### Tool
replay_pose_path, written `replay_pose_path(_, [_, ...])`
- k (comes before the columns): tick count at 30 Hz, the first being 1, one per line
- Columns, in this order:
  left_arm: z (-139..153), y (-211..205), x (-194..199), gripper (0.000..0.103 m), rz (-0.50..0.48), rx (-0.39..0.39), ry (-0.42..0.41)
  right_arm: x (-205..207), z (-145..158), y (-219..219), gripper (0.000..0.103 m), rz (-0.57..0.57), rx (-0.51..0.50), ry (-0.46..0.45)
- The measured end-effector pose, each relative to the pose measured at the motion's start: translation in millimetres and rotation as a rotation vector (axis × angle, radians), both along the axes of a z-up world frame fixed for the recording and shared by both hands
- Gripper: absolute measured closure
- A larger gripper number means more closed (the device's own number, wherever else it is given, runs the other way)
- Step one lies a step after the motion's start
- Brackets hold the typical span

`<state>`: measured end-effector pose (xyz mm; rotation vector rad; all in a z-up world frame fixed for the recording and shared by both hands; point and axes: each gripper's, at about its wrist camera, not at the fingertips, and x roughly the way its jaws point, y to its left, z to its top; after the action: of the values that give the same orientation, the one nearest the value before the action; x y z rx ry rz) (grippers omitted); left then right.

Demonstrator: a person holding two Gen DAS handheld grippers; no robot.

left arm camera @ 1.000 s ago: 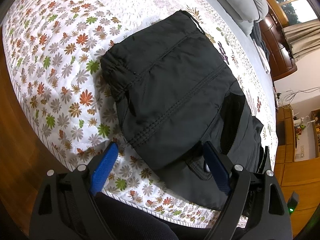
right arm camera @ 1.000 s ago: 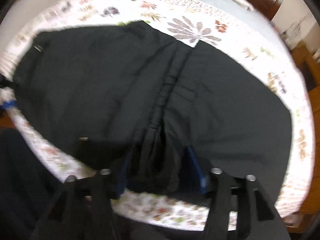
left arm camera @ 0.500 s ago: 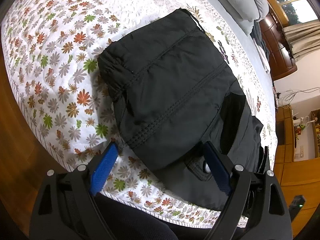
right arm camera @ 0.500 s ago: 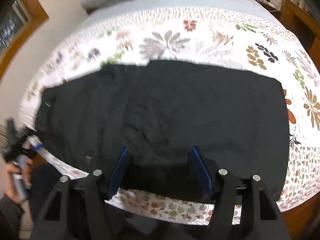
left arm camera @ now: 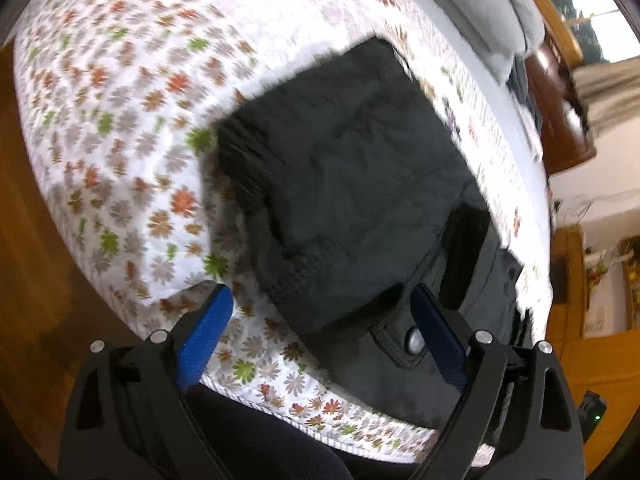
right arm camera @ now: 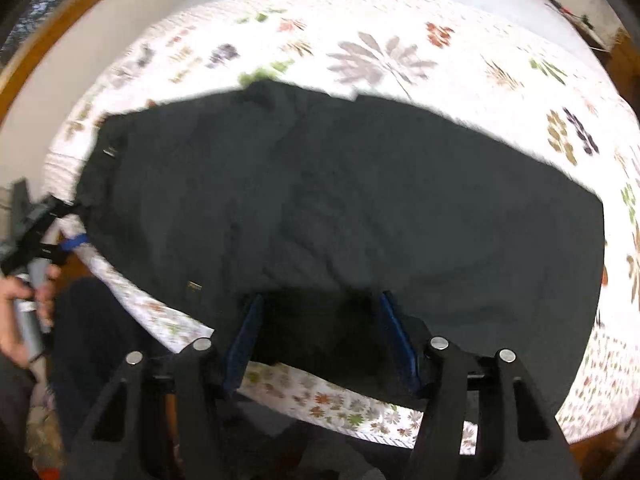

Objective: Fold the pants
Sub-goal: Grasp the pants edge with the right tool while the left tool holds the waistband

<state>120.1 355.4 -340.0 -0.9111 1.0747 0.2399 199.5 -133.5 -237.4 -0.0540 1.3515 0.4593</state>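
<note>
The black pants (left arm camera: 352, 200) lie on the flowered bedspread (left arm camera: 120, 120), along the near edge of the bed, right in front of the person. From the left side they look already doubled: an upper layer with stitched seams sits on a lower one, and a flap with a pale snap button (left arm camera: 414, 338) pokes out at the near edge. Their long axis runs across the person's front, from left hand to right, as the right-hand view shows it best: a wide dark band (right arm camera: 360, 208) stretching from one side of the quilt (right arm camera: 380, 32) to the other.

The left gripper (left arm camera: 320, 332) hangs just above the near left end of the bundle. Its blue fingers (left arm camera: 204, 332) are spread wide; one sits over bare quilt, the other over the button flap, and nothing is caught between them. In the right-hand view it shows small at the far left (right arm camera: 60, 232), at the end of the pants, with a hand (right arm camera: 20, 304) round its handle.

The right gripper (right arm camera: 320, 336) sits at the near edge around the middle of the pants. Its fingers (right arm camera: 244, 340) are parted, with dark cloth bunched between them; whether they press it, I cannot tell through the blur.

I would judge the next fold runs along that long axis, one end carried over toward the other, and the left gripper is already at an end.
</note>
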Motion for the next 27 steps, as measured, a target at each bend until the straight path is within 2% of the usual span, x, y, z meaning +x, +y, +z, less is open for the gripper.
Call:
replay_pose_path(3, [3,8,-10,0.012,0.076,-0.078,-0.064,18,25,11,0.030,0.099,0.082,0.037])
replay_pose_path(4, [2,10,-11,0.012,0.099,-0.121,-0.083,22,33,20,0.025,0.149,0.085,0.042])
replay_pose_path(6, [0,11,-10,0.012,0.122,-0.165,-0.100,23,46,38,0.023,0.243,0.023,0.009])
replay_pose_path(8, [-3,11,-3,0.011,0.122,-0.178,-0.100,14,68,67,0.022,0.391,-0.066,-0.070])
replay_pose_path(12, [-11,7,17,0.011,0.131,-0.197,-0.079,-19,121,112,0.014,0.591,-0.108,-0.220])
replay_pose_path(16, [-12,0,29,0.011,0.125,-0.177,-0.078,-32,156,143,0.012,0.708,-0.138,-0.313])
replay_pose_path(21, [-16,4,32,0.011,0.167,-0.214,-0.100,-30,166,175,0.012,0.816,-0.167,-0.352])
replay_pose_path(27, [-20,6,26,0.011,0.185,-0.228,-0.133,-19,156,218,0.012,0.935,-0.189,-0.357])
